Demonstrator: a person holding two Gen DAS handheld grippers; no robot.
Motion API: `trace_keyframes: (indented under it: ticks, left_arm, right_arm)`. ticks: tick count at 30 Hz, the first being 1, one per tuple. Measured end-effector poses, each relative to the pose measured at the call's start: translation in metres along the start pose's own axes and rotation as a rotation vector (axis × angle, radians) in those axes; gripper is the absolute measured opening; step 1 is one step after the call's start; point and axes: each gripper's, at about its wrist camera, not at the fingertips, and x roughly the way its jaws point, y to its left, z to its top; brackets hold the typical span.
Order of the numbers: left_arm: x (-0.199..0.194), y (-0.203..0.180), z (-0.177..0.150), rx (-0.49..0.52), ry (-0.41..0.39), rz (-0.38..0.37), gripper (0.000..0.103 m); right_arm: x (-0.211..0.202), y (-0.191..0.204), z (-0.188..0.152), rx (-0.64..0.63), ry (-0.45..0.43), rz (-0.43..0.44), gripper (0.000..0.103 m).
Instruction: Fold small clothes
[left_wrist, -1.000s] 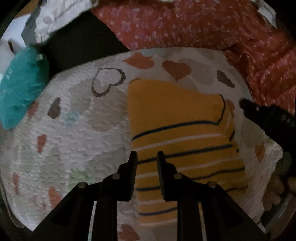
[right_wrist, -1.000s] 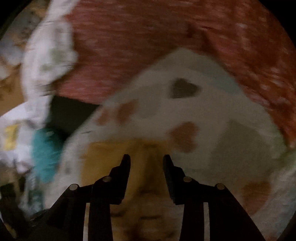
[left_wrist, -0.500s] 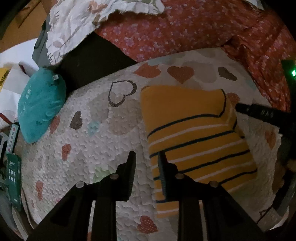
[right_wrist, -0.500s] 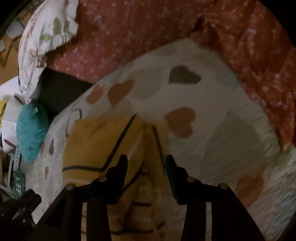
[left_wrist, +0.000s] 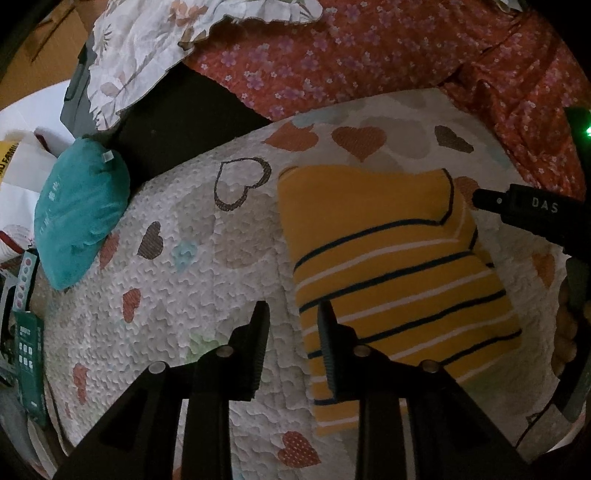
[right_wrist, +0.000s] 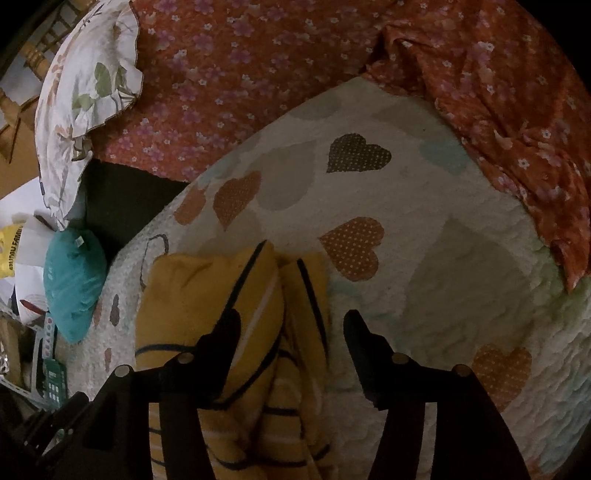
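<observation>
1. The right gripper (right_wrist: 291, 317) is seen with jaws spread wide, just been opening; the folded edge of the yellow striped garment (right_wrist: 207, 306) lies below and between them, not pinched, so far as the dim view allows.
2. The left gripper (left_wrist: 291, 314) is held over the garment's near left edge, jaws narrowly parted and eased slightly wider; nothing is clamped between them.
3. The yellow striped garment (left_wrist: 388, 258) is laid as a compact rectangle on the heart-print quilt (left_wrist: 207, 258), well apart from the teal cushion (left_wrist: 79, 218) at the quilt's left border.
4. Step judged in hand: letting go after a fold is laid; the garment appears released on both sides.
5. Next move judged to call for either a final half-fold, taken by both near corners together, or setting the piece aside. Loose layers at the right edge could be dragged open by a careless withdrawal.
</observation>
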Motion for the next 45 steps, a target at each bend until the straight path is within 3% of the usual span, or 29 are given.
trace_keyframes:
  ticks: [8, 13, 16, 21, 23, 26, 30, 34, 35, 38, 41, 45]
  left_arm:
    - [0.011, 0.011, -0.002, -0.032, 0.01, -0.05, 0.03]
    - [0.022, 0.039, 0.001, -0.187, 0.016, -0.222, 0.03]
    - [0.037, 0.071, 0.004, -0.341, 0.02, -0.318, 0.042]
    - [0.085, 0.107, 0.003, -0.516, 0.111, -0.48, 0.048]
    - [0.103, 0.111, -0.001, -0.542, 0.152, -0.517, 0.049]
    - [0.128, 0.104, -0.006, -0.555, 0.208, -0.635, 0.051]
    - [0.14, 0.091, -0.004, -0.552, 0.21, -0.727, 0.061]
    - [0.146, 0.079, 0.001, -0.581, 0.224, -0.833, 0.064]
    - [0.146, 0.074, 0.002, -0.585, 0.231, -0.831, 0.067]
    - [0.137, 0.065, 0.005, -0.565, 0.224, -0.807, 0.063]
    - [0.126, 0.072, 0.009, -0.574, 0.212, -0.823, 0.045]
    - [0.095, 0.098, 0.014, -0.572, 0.146, -0.784, 0.044]
  right_arm:
    - [0.004, 0.0, -0.001, -0.002, 0.004, 0.007, 0.071]
    - [0.009, -0.004, -0.001, 0.025, 0.01, 0.018, 0.077]
    - [0.015, -0.009, -0.002, 0.049, 0.028, 0.046, 0.083]
    - [0.032, -0.022, -0.006, 0.118, 0.085, 0.085, 0.086]
    - [0.04, -0.026, -0.008, 0.133, 0.114, 0.104, 0.087]
    - [0.053, -0.031, -0.011, 0.188, 0.156, 0.175, 0.089]
    - [0.065, -0.032, -0.011, 0.207, 0.158, 0.246, 0.097]
    - [0.072, -0.022, -0.01, 0.17, 0.149, 0.27, 0.097]
    - [0.073, -0.017, -0.011, 0.155, 0.148, 0.262, 0.095]
    - [0.079, -0.007, -0.014, 0.187, 0.183, 0.31, 0.06]
    - [0.071, 0.012, -0.011, 0.142, 0.168, 0.291, 0.048]
    - [0.057, 0.045, -0.01, 0.089, 0.152, 0.374, 0.043]
